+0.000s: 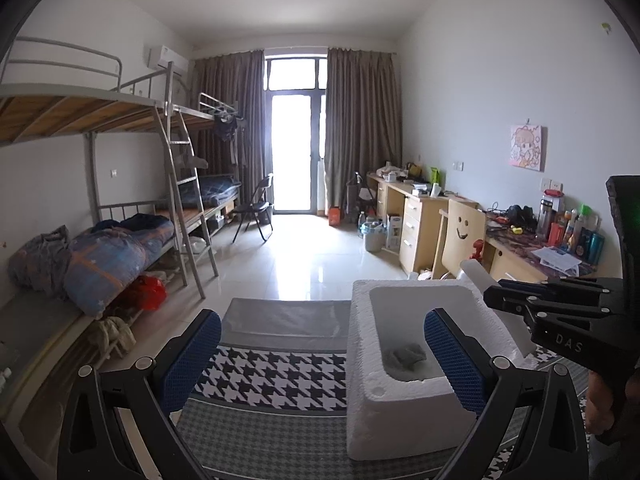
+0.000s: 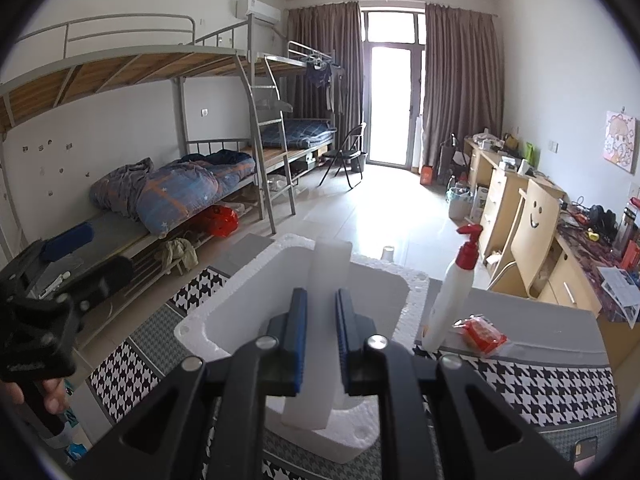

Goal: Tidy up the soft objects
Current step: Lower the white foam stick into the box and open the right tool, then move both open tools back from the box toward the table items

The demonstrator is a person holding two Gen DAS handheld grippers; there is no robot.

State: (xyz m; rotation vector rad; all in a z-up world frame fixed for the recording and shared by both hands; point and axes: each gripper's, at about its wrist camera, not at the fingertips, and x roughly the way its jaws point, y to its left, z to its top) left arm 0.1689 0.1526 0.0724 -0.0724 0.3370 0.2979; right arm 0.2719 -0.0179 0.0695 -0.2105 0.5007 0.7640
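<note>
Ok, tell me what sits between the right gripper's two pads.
A white foam block, clamped between the right gripper's blue pads and held over the white foam box. The right wrist view shows it.

The box [image 2: 224,312] sits on the counter [image 2: 540,380] with a cloth [image 1: 406,354] in it. Right of the box stand a bottle [image 2: 452,296] and, just beside it, a packet [image 2: 484,334] — both on the counter. A slab [image 2: 320,320] stands between the right tool's [image 2: 320,340] pads, over the box. Bunk beds [image 2: 160,184] line the left wall, desks [image 2: 516,200] the right — a chair [image 2: 348,156] before the door.
</note>
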